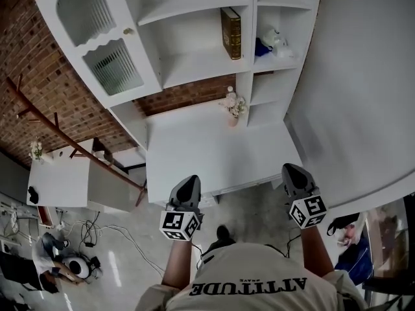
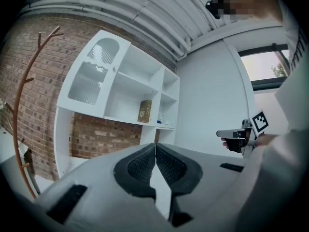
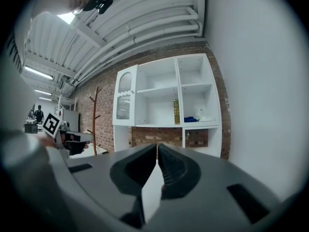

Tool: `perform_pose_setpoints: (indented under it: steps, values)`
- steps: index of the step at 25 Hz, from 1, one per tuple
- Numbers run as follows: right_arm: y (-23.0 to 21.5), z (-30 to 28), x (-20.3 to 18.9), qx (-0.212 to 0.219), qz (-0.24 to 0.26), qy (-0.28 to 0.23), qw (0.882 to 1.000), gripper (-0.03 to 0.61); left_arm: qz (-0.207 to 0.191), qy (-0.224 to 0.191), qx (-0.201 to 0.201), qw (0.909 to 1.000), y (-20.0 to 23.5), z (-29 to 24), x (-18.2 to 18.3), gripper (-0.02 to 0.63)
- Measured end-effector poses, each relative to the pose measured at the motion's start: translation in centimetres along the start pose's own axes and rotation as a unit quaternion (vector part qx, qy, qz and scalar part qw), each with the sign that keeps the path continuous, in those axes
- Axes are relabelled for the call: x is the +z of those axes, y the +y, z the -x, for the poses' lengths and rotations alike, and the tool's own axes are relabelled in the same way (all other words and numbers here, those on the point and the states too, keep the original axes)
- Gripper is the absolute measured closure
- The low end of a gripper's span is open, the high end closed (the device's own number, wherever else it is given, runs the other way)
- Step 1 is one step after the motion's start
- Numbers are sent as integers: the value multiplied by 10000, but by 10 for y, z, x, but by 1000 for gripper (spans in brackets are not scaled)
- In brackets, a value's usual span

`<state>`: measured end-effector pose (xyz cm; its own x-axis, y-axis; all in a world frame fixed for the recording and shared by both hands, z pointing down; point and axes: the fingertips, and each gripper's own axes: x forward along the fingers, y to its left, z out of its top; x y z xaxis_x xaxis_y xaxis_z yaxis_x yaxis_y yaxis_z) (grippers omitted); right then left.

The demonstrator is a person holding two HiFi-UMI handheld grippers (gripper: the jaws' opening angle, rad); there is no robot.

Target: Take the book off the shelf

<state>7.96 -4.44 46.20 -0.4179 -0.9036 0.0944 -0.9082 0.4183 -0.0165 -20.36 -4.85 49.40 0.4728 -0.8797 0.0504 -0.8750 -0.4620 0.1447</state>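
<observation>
At seven o'clock the left gripper (image 1: 189, 185) is hovering, jaws pressed together on nothing, likely ahead of an approach. At twelve, the book (image 1: 231, 33) is standing upright on the shelf (image 1: 194, 70), well apart. At five, the right gripper (image 1: 293, 173) is hovering likewise, jaws together and empty.

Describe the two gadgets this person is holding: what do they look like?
Each is a grey, tapering two-jaw tool: the left gripper and the right gripper. Ribbed black pads line the jaws. A white cube printed with black square markers sits on each. The person wears a light T-shirt with dark lettering.
</observation>
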Motion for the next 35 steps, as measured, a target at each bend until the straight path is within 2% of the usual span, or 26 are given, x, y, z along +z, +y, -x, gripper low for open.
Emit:
perform_pose_setpoints:
  steps: [16,27,35]
  values:
    - [13,-68,13,-446,97,-87,9989,548,-218,73,-583,9980,67,-47,19,588]
    - [2,-72,12,-559,120,4,9984,548,28,231,-732,9970,61,-65,6,588]
    - [-30,-98,17,-383,166,-23,9991,548,157,125,-522,9984,59,-102,8,588]
